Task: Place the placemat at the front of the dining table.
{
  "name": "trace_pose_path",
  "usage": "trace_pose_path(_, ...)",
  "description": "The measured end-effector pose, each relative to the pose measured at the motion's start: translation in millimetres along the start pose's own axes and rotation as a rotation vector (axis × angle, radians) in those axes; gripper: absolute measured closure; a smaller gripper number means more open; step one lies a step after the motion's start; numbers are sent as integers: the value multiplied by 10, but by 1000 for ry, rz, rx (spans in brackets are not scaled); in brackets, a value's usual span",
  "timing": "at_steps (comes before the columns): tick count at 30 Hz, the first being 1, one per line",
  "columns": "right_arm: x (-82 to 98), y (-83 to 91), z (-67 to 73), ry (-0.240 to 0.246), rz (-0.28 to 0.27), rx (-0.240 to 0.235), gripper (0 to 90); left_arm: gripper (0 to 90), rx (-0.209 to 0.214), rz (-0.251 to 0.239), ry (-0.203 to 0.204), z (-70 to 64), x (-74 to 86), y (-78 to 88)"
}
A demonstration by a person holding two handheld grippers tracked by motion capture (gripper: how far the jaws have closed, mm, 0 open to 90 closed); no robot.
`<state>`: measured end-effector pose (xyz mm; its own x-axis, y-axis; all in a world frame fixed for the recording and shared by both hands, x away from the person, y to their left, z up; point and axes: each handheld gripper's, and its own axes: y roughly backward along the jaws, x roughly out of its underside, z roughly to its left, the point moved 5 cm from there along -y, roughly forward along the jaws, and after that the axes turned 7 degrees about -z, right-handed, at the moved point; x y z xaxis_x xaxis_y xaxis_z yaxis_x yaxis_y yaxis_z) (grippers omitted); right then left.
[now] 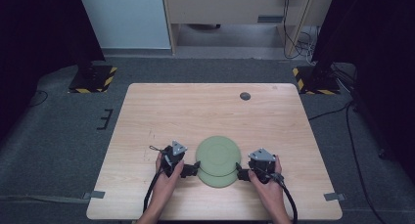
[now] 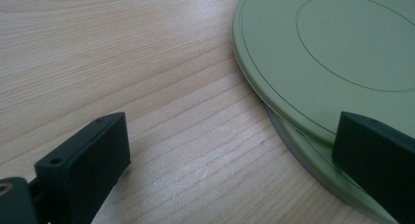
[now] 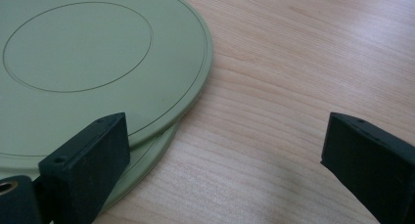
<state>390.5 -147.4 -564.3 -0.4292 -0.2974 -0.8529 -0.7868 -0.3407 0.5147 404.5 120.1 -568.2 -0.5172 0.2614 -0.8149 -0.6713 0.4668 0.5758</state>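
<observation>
Two stacked matte green plates (image 1: 218,155) with ringed centres, both tongs spread wide

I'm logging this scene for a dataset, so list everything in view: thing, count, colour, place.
plates: two, pale green, stacked slightly offset at the table's near middle, upper one shifted farther from the person
table: one, light wood, centre of the high view
round insert: one, dark grey, in the tabletop near its far edge
tape pieces: two, grey, at the table's near corners
hazard-striped bases: two, black and yellow, on the floor beyond the far corners
left gripper: one, black, jaws open at the plates' left edge
right gripper: one, black, jaws open at the plates' right edge
hands: two, holding the grippers
</observation>
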Motion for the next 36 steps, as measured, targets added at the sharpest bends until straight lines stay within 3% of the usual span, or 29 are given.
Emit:
trace_pose_path(8, -14, -47, -42, -14, 0, 15, 25, 0, 3, 1, 4, 10, -18, -30)
trace_pose_path(11, -34, -51, -36, 12, -2, 26, 37, 0, -2, 0, 4, 12, -24, -33)
trace_pose_path(18, -71, 16, -41, 21, -9, 13, 51, 18, -4, -11, -6, 23, -58, 25)
trace_pose_path(23, -148, 159, -179, 75, 4, -2, 56, 19, -10, -28, -4, 87, -101, 101)
trace_pose_path(27, -145, 178, -305, 82, 20, -6, 58, 21, -9, -21, 7, 109, -91, 91)
trace_pose_path(33, -116, 123, -332, 77, 40, -36, 66, 23, 0, 5, -34, 132, -137, 87)
trace_pose_path(36, -120, 81, -290, 90, 54, -61, 68, 29, 36, -2, -68, 117, -158, 69)
